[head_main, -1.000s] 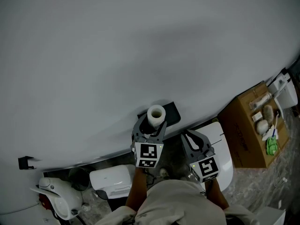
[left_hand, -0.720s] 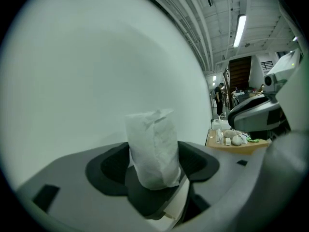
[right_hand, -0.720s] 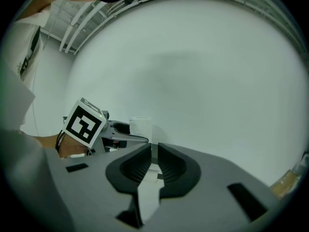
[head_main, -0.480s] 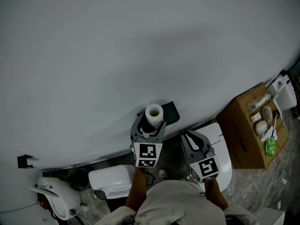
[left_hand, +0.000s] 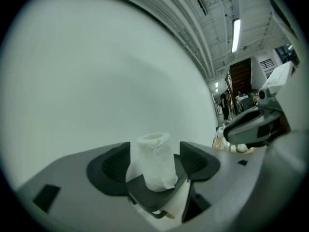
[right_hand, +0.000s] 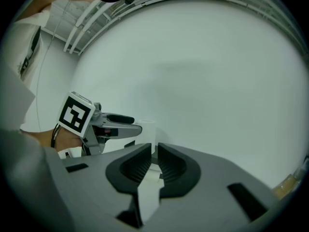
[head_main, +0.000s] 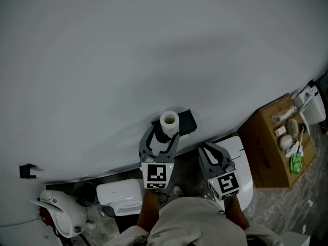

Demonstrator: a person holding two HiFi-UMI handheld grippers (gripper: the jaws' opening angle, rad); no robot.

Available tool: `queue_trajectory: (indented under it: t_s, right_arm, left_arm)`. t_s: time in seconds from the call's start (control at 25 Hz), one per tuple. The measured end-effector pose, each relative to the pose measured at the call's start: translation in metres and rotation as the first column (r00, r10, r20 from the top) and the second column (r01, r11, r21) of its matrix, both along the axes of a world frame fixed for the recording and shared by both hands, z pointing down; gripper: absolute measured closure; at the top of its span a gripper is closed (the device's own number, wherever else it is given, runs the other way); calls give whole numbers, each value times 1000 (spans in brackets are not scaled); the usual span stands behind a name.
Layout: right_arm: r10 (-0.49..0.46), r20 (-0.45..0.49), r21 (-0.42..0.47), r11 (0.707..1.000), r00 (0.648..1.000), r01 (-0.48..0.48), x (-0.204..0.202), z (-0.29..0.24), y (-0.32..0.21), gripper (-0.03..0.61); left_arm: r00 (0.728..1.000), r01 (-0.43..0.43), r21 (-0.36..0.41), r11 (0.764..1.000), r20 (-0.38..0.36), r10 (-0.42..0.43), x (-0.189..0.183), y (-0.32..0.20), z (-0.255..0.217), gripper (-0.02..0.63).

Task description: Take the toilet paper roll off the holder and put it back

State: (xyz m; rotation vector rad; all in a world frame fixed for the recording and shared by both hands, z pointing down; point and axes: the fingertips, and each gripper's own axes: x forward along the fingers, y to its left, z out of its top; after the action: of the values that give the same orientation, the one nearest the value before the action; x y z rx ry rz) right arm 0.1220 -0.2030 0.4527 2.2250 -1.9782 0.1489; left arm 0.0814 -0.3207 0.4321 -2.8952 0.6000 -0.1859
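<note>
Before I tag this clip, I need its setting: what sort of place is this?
Probably a mock bathroom inside a workshop: a toilet paper roll on a black wall holder, what looks like a toilet below, and an industrial ceiling with strip lights.

Cannot see from the head view how the black holder [head_main: 187, 121] meets the wall, covered as it mostly is by the toilet paper roll [head_main: 169, 120] and the left gripper [head_main: 165, 133]. Too small to identify: whatever lies in the cardboard box [head_main: 264, 148], with the white fixture [head_main: 312, 104] beside it cut by the right edge. Hidden in the right gripper view, but for a pale sliver, behind the left gripper: the roll.
</note>
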Motion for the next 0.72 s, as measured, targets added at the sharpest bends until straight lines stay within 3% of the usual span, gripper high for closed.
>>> queue_trajectory:
  t_s: [0.08,0.24,0.72]
  right_arm:
    - [-10,-10,3,1000,1000,10,-2,-3,1,541]
    - [-30,-16,10,999,999,30,-6,-5,4,546]
    - [-131,-16,2,991,991,131,-21,-2,25,548]
  left_arm:
    - [999,-16,1,1000,-31,16,-9,8,-9,287]
    - [998,-15,-7,1000,-61,15,-25,20,-14,356]
    - [1000,8,-45,999,-8,-8,-46,65,6,379]
